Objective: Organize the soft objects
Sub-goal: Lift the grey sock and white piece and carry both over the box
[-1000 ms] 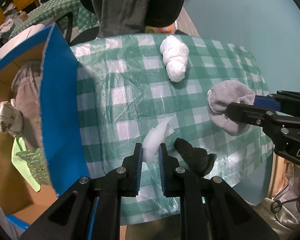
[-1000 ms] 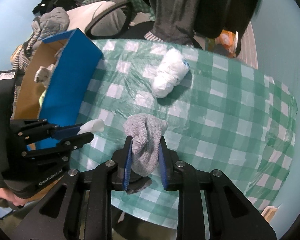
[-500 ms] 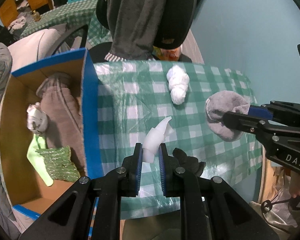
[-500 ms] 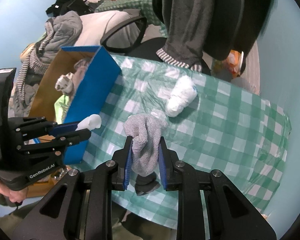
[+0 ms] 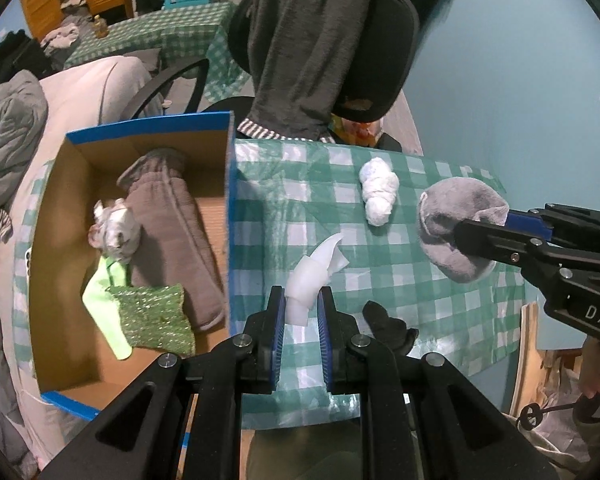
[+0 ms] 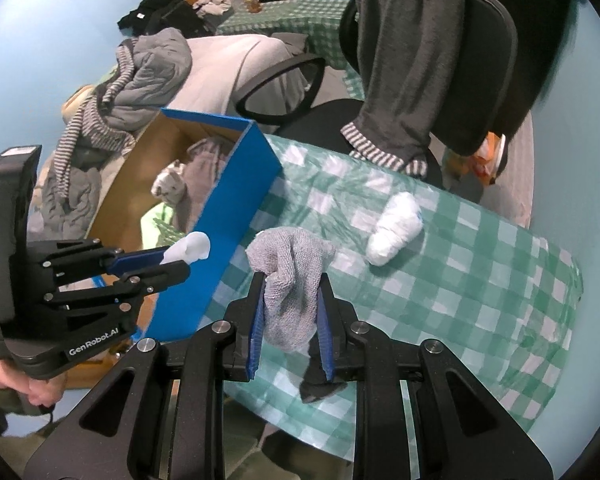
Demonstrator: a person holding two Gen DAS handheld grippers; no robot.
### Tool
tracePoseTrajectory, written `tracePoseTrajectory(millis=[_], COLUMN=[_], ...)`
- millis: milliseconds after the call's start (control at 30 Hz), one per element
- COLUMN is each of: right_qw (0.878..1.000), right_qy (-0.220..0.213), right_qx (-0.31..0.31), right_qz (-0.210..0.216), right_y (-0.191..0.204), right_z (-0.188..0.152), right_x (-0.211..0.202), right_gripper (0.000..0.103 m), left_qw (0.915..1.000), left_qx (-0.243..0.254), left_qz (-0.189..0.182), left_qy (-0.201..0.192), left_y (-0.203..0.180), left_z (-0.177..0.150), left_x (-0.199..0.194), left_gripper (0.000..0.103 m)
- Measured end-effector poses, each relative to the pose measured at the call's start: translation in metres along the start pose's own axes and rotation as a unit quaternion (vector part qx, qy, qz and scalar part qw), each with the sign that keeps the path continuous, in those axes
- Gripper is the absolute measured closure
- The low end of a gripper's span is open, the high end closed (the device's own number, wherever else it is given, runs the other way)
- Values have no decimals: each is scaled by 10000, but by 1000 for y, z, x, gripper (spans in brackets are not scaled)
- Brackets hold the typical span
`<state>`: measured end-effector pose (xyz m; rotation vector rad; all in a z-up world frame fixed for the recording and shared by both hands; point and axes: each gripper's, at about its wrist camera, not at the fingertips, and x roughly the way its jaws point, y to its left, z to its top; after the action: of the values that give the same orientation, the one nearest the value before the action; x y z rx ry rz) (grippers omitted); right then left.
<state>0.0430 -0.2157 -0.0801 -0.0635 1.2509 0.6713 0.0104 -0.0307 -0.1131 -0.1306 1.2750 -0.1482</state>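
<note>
Holding a white foam-like piece (image 5: 315, 276) between narrow jaws, your left gripper (image 5: 301, 320) hangs above the checked tablecloth (image 5: 420, 300), just beside the blue wall of the cardboard box (image 5: 230, 216). Your right gripper (image 6: 290, 320) is clamped on a grey sock (image 6: 292, 276), which bulges above the fingers and hangs down between them, lifted clear of the cloth. From the left wrist view you see that same sock (image 5: 456, 228) off to the right, pinched at its edge and held in the air. A rolled white sock bundle (image 5: 378, 192) lies on the cloth toward the far side, well apart from both grippers, and a black sock (image 5: 388, 326) lies on the near part of the table just right of your left fingers. Inside the box you have a brown-grey garment (image 5: 172, 232) lying lengthwise, a pale crumpled sock (image 5: 114, 230) touching its left side, and a sparkly green item (image 5: 152, 320) over a bright green piece (image 5: 104, 312) at the near end. Behind the table stands an office chair (image 6: 480, 60) with a dark grey garment (image 6: 408, 52) draped over its back.
</note>
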Motion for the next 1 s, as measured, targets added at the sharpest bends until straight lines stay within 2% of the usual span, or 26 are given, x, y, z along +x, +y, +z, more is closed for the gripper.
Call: tracePoseTrajectory(millis=[567,1000], right_qw=[9980,9942], right_qy=[-18,157], right_qx=[-569,-918], right_qz=[289,538], right_y=[58,97], right_z=[27,45], right_x=[11,36], right_gripper=[81,81], left_qw=[9984,9956], left_qx=[-499,-853], left_qz=[215,369], left_qy=[-158,-132], left_y=[53,95], left_z=[-13,-21], left_x=[-23,-26], left_gripper=[88,88])
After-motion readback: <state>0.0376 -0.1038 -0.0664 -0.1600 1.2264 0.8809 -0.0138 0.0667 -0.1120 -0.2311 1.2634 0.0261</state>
